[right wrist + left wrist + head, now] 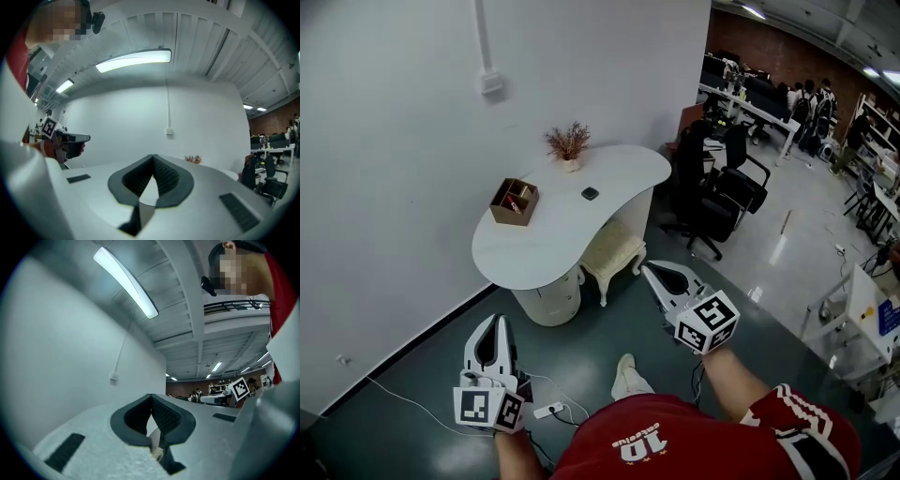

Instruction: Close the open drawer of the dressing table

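The white dressing table stands against the wall, with a curved top and a round drawer pedestal under its near end. From this angle I cannot tell whether a drawer stands out. My left gripper is low at the left, short of the table, its jaws together with nothing between them. My right gripper hovers to the right of the cream stool, also shut and empty. Both point toward the table without touching it.
On the tabletop are a brown box, a dried plant and a small dark object. Black office chairs stand to the right. A power strip with cables and the person's shoe are on the floor.
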`<act>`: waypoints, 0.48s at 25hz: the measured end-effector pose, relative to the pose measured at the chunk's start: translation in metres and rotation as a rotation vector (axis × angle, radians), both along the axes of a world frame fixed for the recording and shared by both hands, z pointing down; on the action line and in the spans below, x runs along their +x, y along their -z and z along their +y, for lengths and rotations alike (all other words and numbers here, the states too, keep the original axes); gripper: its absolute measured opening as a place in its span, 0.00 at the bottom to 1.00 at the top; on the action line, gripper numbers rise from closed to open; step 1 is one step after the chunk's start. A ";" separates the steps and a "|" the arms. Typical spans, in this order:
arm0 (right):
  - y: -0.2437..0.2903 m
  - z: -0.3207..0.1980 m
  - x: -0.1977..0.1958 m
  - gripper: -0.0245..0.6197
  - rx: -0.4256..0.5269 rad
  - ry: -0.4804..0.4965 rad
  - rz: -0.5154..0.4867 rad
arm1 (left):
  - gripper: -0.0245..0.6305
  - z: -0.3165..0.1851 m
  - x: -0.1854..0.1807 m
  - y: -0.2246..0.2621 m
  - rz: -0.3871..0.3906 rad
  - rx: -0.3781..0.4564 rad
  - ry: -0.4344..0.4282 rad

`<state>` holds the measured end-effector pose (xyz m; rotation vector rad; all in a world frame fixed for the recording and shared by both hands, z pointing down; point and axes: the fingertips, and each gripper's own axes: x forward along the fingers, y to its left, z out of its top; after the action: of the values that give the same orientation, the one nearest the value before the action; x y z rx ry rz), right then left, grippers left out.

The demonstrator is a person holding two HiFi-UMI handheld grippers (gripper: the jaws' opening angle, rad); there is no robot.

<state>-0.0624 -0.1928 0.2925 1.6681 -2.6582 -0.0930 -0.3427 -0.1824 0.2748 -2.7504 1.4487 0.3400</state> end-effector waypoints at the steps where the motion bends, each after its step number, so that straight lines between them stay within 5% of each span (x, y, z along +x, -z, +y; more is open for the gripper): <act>1: 0.000 0.000 0.000 0.05 0.002 -0.003 -0.002 | 0.04 0.001 0.002 -0.001 -0.016 0.005 0.002; 12: -0.003 -0.005 -0.012 0.04 0.002 0.040 0.004 | 0.04 0.010 0.014 -0.009 -0.050 0.002 0.000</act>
<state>-0.0748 -0.1983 0.2952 1.6135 -2.6899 -0.0994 -0.3289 -0.1725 0.2842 -2.7366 1.4364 0.2709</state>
